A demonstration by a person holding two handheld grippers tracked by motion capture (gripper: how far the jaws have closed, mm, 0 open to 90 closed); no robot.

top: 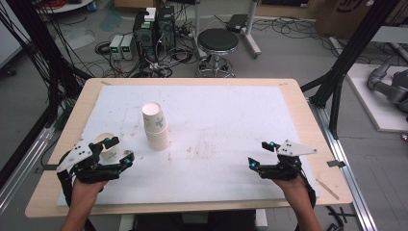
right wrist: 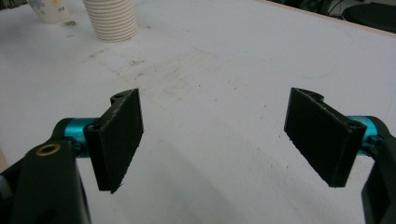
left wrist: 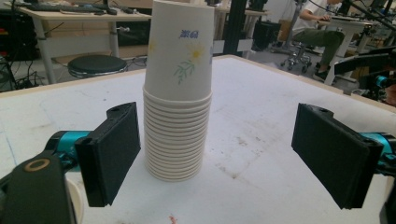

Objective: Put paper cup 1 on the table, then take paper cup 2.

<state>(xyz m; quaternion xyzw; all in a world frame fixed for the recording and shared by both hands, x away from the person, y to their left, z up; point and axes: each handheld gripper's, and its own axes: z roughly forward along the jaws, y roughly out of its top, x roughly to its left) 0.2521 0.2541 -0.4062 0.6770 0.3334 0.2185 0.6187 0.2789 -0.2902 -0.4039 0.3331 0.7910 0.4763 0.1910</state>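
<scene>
Paper cup stack (top: pixel 157 127) stands upside down on the white desk (top: pixel 231 120), ahead of the left gripper (top: pixel 119 150), whose fingers (left wrist: pixel 112 151) are spread apart; right gripper (top: pixel 259 154), also spread, sits well apart.

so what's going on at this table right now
A person holds a black two-jaw gripper in each hand over a white-covered wooden table. The left gripper is open and aimed at a tall stack of white floral paper cups, which stands beyond its jaws, untouched. A single white paper cup sits right by that gripper. The right gripper is open too, over bare table, well away from the cups.
</scene>
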